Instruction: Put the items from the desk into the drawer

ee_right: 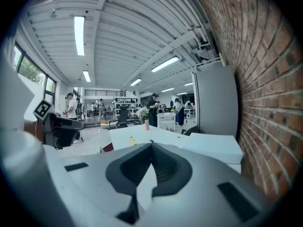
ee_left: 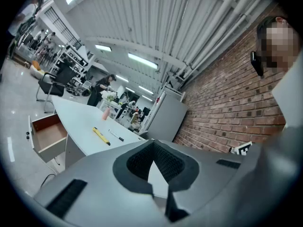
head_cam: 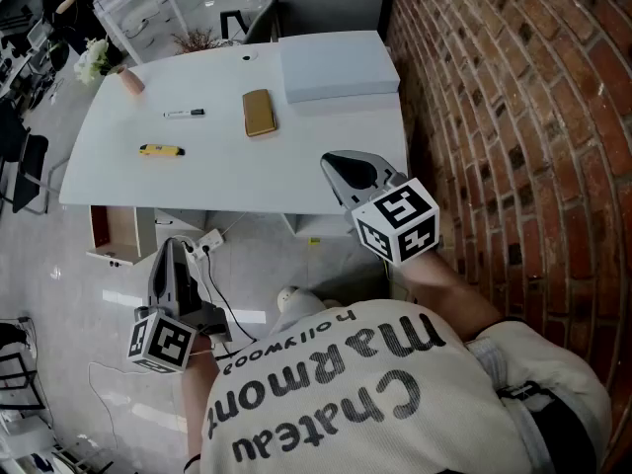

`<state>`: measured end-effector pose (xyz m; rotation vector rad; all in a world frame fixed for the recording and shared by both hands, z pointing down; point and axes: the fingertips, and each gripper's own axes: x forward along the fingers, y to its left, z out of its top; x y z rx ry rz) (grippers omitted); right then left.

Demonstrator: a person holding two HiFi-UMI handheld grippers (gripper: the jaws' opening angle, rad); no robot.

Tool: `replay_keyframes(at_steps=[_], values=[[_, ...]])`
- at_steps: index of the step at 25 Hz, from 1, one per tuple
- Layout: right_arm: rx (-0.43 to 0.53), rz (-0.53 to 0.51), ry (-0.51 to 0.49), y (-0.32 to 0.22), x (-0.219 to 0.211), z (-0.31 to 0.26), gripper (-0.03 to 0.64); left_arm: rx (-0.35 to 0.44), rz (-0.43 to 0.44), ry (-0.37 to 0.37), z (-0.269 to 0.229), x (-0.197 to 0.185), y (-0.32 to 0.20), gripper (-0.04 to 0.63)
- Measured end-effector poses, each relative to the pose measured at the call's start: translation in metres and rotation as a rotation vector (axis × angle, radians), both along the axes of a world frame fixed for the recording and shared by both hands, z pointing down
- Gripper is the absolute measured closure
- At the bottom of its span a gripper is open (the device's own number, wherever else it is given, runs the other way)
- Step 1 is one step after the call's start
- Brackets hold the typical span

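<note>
The left tongs (head_cam: 172, 245) and right tongs (head_cam: 332, 162) are pressed together, empty; unopened, they might shove the knife (head_cam: 161, 150) ahead across the desk (head_cam: 227, 181).

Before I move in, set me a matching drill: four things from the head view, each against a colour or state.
Things:
1. cutter
2. marker
3. flat case
4. drawer

Colour or state:
A. pulled open
B. tan
C. yellow
D. white with dark ends

Pairs: 1-C; 2-D; 3-B; 4-A
</note>
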<state>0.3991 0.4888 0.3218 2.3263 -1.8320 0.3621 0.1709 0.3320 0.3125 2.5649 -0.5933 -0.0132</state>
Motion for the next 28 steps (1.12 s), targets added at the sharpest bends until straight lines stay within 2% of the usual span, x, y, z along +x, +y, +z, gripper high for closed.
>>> replay_keyframes(at_steps=[7, 14, 23, 28], values=[[0.014, -0.033, -0.089, -0.018, 0.005, 0.015, 0.614, -0.020, 0.013, -0.009, 0.012, 0.012, -0.011, 0.594], [-0.055, -0.050, -0.068, -0.058, 0.015, 0.032, 0.601, -0.033, 0.045, -0.042, 0.025, 0.033, -0.043, 0.594], [-0.027, 0.024, -0.129, -0.134, 0.046, 0.024, 0.600, -0.033, 0.097, -0.025, 0.011, 0.066, -0.132, 0.594], [-0.044, 0.116, -0.150, -0.178, 0.071, 0.030, 0.543, -0.016, 0.125, -0.009, -0.003, 0.082, -0.190, 0.594]])
